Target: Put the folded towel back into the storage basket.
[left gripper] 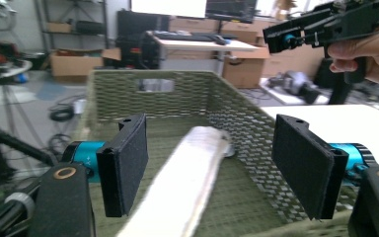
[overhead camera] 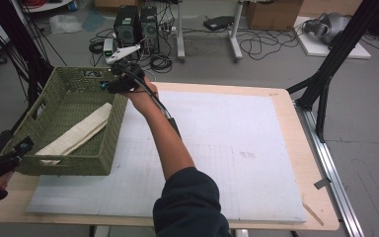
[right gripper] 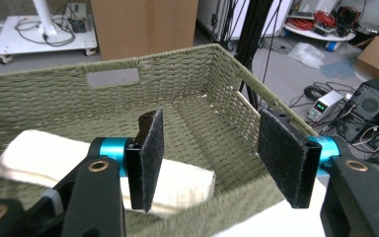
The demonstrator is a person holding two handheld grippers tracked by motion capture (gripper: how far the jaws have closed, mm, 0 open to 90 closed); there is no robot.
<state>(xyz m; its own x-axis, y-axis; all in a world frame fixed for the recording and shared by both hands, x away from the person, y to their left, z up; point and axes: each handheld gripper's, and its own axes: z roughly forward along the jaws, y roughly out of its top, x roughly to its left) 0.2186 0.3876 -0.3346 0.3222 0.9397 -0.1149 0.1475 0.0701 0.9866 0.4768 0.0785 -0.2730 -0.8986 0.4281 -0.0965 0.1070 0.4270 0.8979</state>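
A green woven basket (overhead camera: 69, 165) stands at the left end of the table, hanging partly over its edge. A folded cream cloth (overhead camera: 79, 132) lies diagonally inside it. My left gripper (overhead camera: 22, 146) is at the basket's near left corner. In the left gripper view its jaws (left gripper: 209, 168) stand open above the near rim, with the cloth (left gripper: 187, 182) lying in the basket (left gripper: 246, 123) beyond them, untouched. My right gripper (overhead camera: 109, 85) hovers at the basket's far right corner. Its jaws (right gripper: 209, 158) are open over the rim (right gripper: 187, 64), with the cloth's end (right gripper: 39, 153) below and nothing gripped.
A white gridded mat (overhead camera: 227, 143) covers most of the wooden table (overhead camera: 296, 113). Black frame posts (overhead camera: 325, 74) stand at the right and far left. Computer towers (overhead camera: 138, 27) and cables lie on the floor behind the table.
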